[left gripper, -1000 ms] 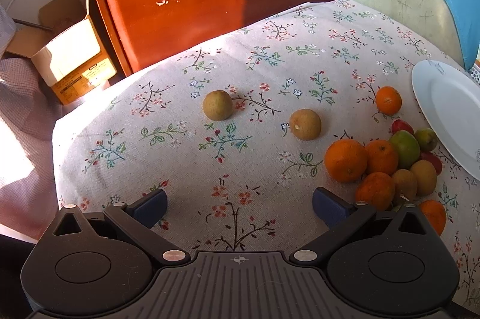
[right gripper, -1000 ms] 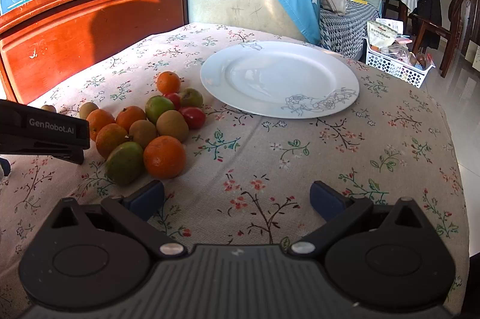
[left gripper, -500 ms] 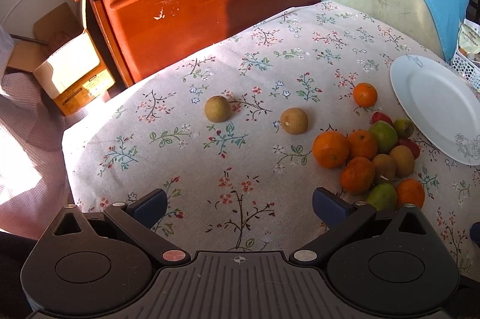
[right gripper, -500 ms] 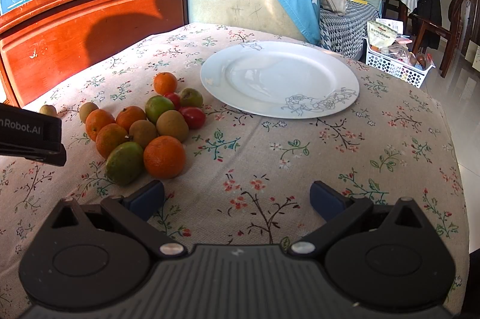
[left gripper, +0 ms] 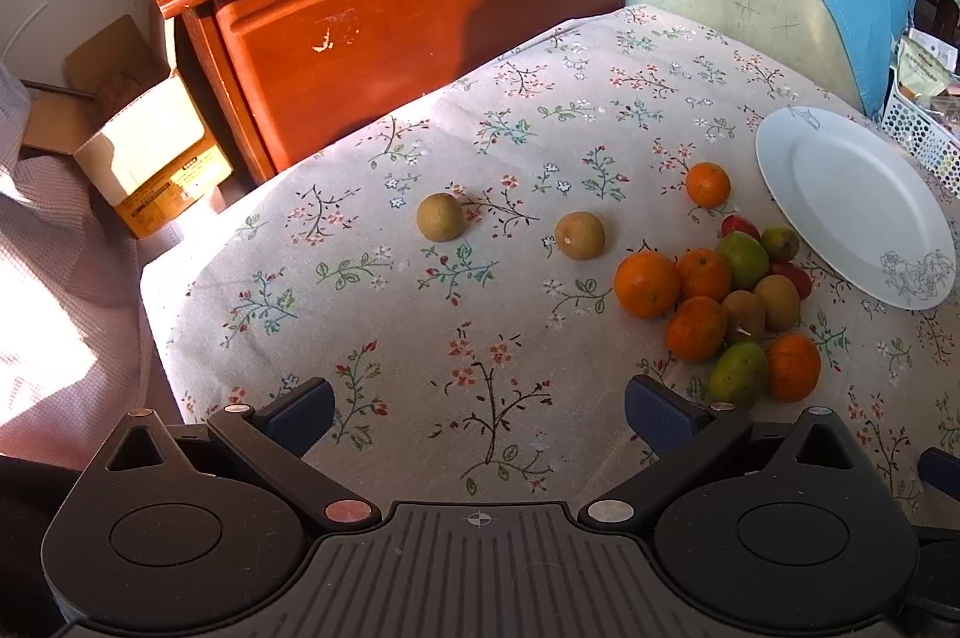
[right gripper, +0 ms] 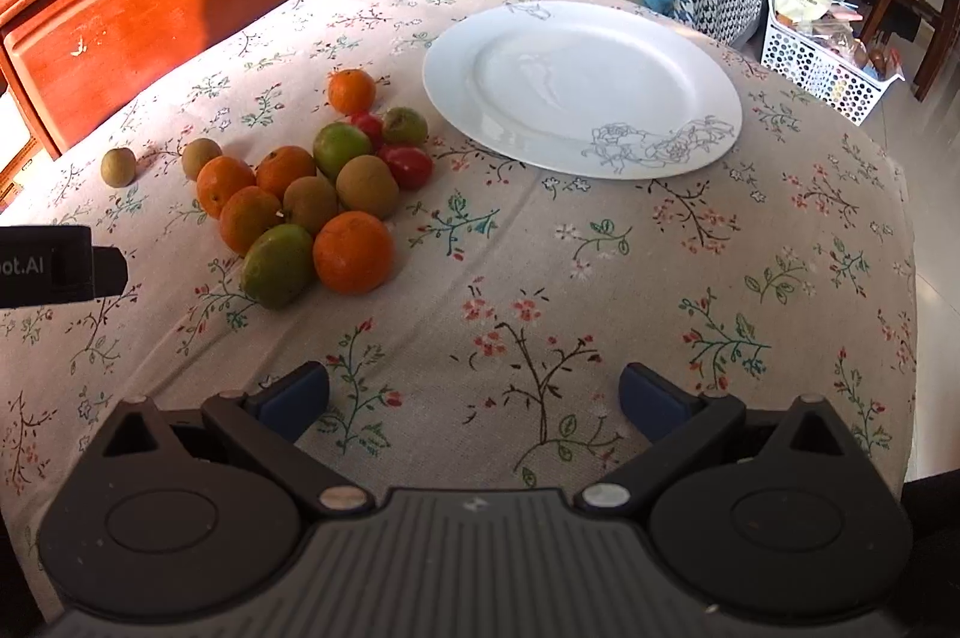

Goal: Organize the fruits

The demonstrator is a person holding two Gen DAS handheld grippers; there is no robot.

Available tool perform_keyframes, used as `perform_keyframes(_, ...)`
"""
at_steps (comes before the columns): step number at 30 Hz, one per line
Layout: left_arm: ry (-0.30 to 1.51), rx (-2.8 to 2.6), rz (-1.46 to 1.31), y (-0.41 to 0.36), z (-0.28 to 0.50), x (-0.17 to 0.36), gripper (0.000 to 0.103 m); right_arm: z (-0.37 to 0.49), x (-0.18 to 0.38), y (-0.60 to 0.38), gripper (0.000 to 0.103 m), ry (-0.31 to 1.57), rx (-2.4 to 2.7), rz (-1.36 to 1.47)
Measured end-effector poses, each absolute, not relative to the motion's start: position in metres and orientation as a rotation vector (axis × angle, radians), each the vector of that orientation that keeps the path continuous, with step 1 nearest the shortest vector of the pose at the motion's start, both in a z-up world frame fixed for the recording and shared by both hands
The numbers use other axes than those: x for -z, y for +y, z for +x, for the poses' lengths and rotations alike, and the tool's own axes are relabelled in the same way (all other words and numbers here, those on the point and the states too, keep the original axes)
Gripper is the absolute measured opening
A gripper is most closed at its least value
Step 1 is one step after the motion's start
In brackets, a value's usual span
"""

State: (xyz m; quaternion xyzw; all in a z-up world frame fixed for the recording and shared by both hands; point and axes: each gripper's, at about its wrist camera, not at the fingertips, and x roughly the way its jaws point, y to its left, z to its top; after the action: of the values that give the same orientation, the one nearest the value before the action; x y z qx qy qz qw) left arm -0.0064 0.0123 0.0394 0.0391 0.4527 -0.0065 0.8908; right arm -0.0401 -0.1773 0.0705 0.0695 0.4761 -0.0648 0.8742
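Now fruit pile ahead-left of right tongs; both tongs apart, empty.

A table is covered by a floral tablecloth. On it are laid a white plate, a fruit cluster and two brown fruits apart.
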Motion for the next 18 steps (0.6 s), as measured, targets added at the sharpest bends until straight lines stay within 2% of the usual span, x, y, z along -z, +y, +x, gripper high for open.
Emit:
perform_keyframes(6,0.941,0.015,0.114,0.016,-0.01,-0.053,0.103,-0.042,-0.089,-0.186,0.102,1.007,0.166,0.211)
perform_keyframes(12,0.934,0.013,0.167,0.014,-0.003,-0.067,0.103,-0.027,-0.099,-0.191,0.102,1.099,0.207,0.218)
perform_keyframes(18,0.983,-0.011,0.136,0.018,0.004,-0.06,0.103,-0.006,-0.108,-0.19,0.101,1.116,0.188,0.197)
